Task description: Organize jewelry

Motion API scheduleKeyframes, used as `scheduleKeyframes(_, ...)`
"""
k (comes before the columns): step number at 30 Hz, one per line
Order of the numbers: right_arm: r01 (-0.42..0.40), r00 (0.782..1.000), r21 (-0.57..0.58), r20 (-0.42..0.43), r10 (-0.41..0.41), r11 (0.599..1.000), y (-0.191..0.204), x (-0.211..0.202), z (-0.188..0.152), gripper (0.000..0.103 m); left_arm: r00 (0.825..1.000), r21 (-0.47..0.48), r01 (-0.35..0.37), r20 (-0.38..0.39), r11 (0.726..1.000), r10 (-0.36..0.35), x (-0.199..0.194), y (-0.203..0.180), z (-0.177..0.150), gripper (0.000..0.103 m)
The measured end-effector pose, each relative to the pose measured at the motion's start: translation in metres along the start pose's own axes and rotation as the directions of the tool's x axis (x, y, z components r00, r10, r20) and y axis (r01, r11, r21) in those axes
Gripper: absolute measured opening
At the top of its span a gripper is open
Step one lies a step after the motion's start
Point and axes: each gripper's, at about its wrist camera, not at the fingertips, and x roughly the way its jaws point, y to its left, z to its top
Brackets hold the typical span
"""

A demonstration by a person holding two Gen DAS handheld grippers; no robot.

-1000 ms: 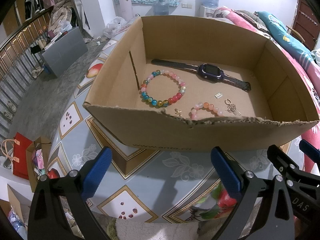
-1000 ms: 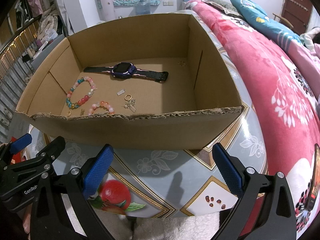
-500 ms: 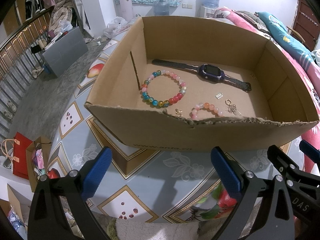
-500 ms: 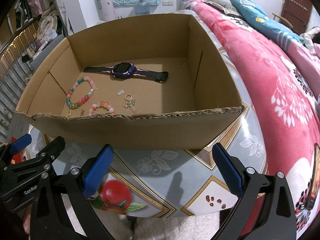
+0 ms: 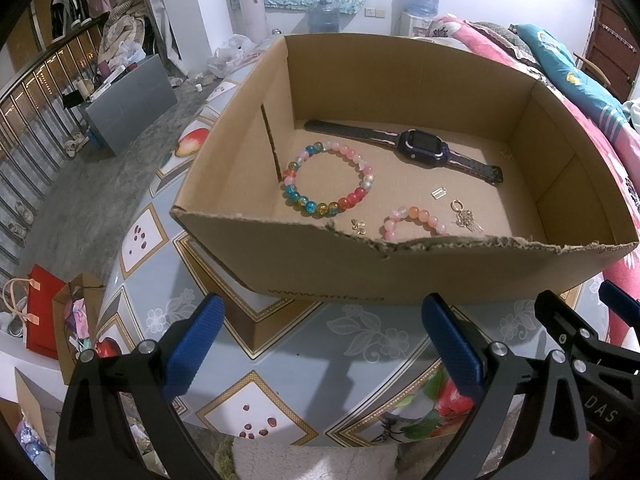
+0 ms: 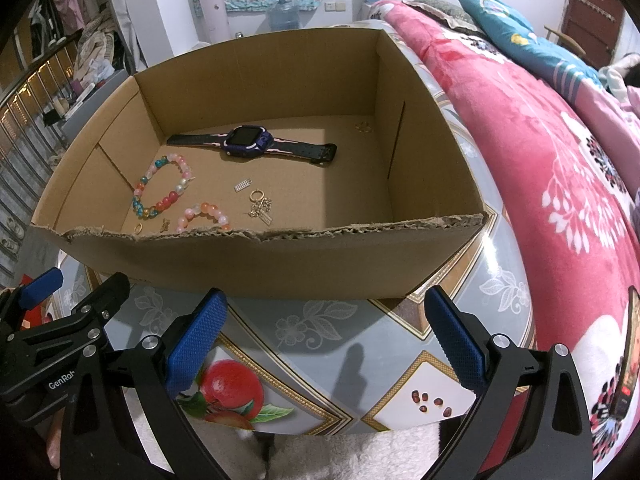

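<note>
Both tongs, left gripper (image 5: 320,344) and right gripper (image 6: 326,336), spread empty before torn brown cardboard box (image 5: 320,268); judged pre-reach, next pick multicoloured glass-bead bracelet (image 5: 328,182).

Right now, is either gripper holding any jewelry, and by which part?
Nothing is held. The left gripper and right gripper hang open outside the cardboard box.

Cardboard box (image 5: 320,276): matt brown corrugated board, near rim torn and ragged. Multicolour bracelet (image 5: 328,182): glossy, translucent glass-like beads. Pink bracelet (image 5: 414,218): smooth, glossy beads. Watch (image 5: 420,148): matt dark strap, glossy screen. Pendant (image 6: 260,206): shiny gold-tone metal. Tablecloth (image 6: 320,328): smooth, glossy printed sheet. Gripper fingers (image 5: 194,346): blue textured pads on matt black plastic.
</note>
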Motion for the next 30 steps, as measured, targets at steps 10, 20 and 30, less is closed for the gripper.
scheduleKeyframes(10, 0.0, 1.0, 0.001, -0.001, 0.0, 1.0, 0.0003, -0.0008, -0.0002, 0.095, 1.0, -0.001, 0.001, -0.001, 1.0, -0.001, 0.0002, 0.0, 0.0003, 0.097)
scheduleKeyframes(20, 0.001, 1.0, 0.0, -0.001, -0.001, 1.0, 0.0002, -0.0013, 0.0001, 0.095, 1.0, -0.001, 0.001, -0.001, 1.0, -0.001, 0.0005, 0.0001, 0.0003, 0.097)
scheduleKeyframes(30, 0.002, 1.0, -0.002, -0.002, -0.002, 1.0, 0.0015, -0.0015, 0.0004, 0.095, 1.0, -0.005, 0.002, -0.005, 1.0, -0.002, -0.0001, 0.0028, 0.0001, 0.097)
